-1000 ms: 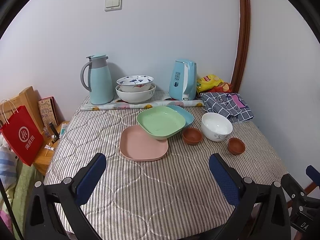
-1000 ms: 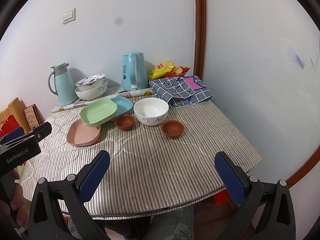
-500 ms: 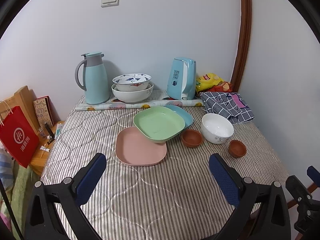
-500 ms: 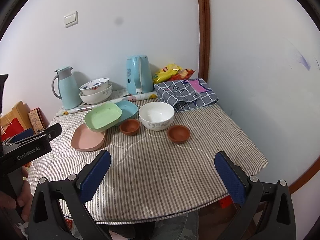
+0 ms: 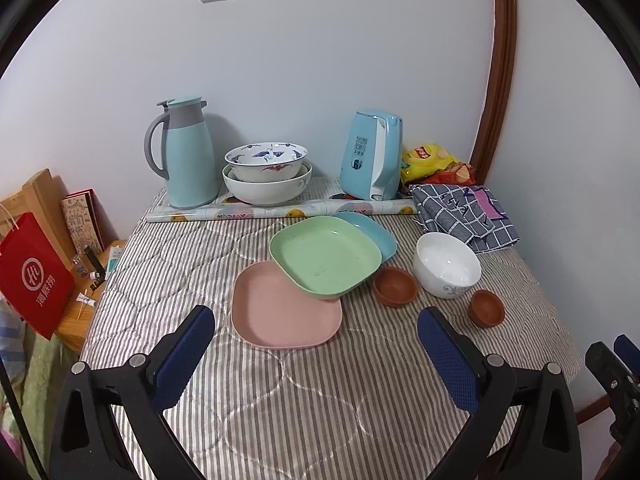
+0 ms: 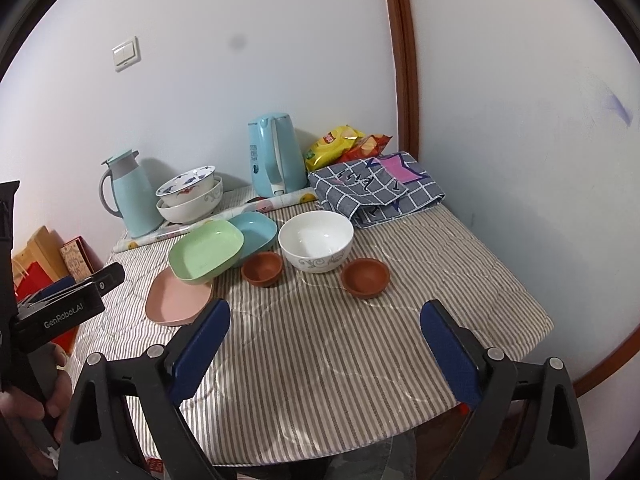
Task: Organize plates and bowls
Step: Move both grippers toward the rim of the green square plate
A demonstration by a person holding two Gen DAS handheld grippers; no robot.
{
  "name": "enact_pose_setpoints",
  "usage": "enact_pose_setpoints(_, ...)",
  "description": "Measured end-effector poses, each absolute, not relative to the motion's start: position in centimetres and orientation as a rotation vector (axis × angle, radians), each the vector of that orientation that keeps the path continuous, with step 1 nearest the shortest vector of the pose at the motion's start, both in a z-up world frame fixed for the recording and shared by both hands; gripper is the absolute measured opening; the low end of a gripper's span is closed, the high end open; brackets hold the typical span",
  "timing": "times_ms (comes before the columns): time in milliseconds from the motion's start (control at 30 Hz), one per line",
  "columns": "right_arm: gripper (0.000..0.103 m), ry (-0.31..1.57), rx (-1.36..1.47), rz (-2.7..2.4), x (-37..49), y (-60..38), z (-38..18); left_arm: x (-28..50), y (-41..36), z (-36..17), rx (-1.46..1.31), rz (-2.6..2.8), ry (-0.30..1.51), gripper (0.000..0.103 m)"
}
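Observation:
On the striped tablecloth a green plate (image 5: 324, 258) leans over a pink plate (image 5: 286, 312) and a blue plate (image 5: 372, 228). To their right stand a white bowl (image 5: 446, 264) and two small brown bowls (image 5: 395, 286) (image 5: 486, 307). My left gripper (image 5: 314, 320) is open, short of the pink plate, holding nothing. My right gripper (image 6: 326, 312) hangs in front of the white bowl (image 6: 316, 246) and the brown bowls (image 6: 262, 268) (image 6: 365, 278). Its jaws are closing a little, still wide, with nothing between them.
Two stacked large bowls (image 5: 266, 172), a thermos jug (image 5: 186, 152), a kettle (image 5: 372, 156), a paper roll (image 5: 280, 212), snack bags (image 5: 434, 160) and a folded checked cloth (image 5: 464, 216) line the back by the wall. A red bag (image 5: 34, 276) stands left of the table.
Both grippers have moved forward toward the dishes, which look larger and lower in both views. The right gripper's jaws have narrowed slightly.

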State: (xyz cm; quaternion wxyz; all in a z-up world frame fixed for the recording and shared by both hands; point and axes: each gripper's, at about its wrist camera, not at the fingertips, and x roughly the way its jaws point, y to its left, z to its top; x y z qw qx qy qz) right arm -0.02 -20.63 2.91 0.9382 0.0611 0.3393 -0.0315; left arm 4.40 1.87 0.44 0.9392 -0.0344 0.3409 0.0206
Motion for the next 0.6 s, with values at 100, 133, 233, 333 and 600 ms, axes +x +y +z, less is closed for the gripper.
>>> enact_pose_setpoints(100,0.095,0.704,0.118,-0.068,1.1,-20.4,2.8,5.2,2.1,0.4,-0.070,0.042,0.703,0.102)
enact_pose_setpoints(133,0.094,0.706,0.117,-0.069,1.4,-20.3,2.8,5.5,2.2,0.3,-0.070,0.040,0.705,0.102)
enact_pose_setpoints(233,0.093,0.713,0.115,-0.067,2.5,-20.0,2.8,6.4,2.5,0.1,-0.070,0.046,0.714,0.102)
enact_pose_setpoints(333,0.091,0.722,0.113,-0.062,3.7,-19.7,2.6,7.4,2.9,-0.2,-0.075,0.054,0.726,0.101)
enact_pose_setpoints(600,0.087,0.765,0.108,-0.047,7.4,-18.6,1.4,10.3,4.3,-1.4,-0.095,0.066,0.769,0.098)
